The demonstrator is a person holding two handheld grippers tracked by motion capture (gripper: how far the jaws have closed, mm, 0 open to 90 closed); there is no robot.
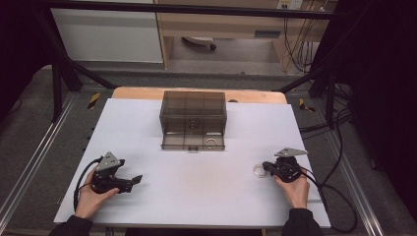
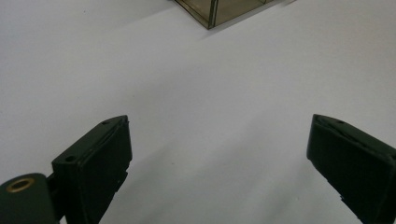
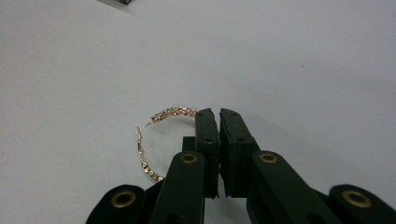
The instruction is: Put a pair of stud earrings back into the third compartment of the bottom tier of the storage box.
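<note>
A gold hoop set with small stones point(image 3: 148, 128) lies on the white table at the right. My right gripper point(image 3: 219, 112) is shut, and the hoop's far side runs in between the jaw tips, so it looks pinched there. In the high view the hoop point(image 1: 258, 170) sits just left of the right gripper point(image 1: 266, 167). My left gripper point(image 1: 137, 180) rests at the table's left with its jaws wide apart; nothing lies between them in the left gripper view point(image 2: 219, 140).
A smoky see-through drawer box point(image 1: 193, 110) stands at the back centre, its bottom drawer point(image 1: 193, 142) pulled out with another ring point(image 1: 211, 143) inside. One corner of the box point(image 2: 219, 9) lies ahead of the left gripper. Cables trail off the right edge.
</note>
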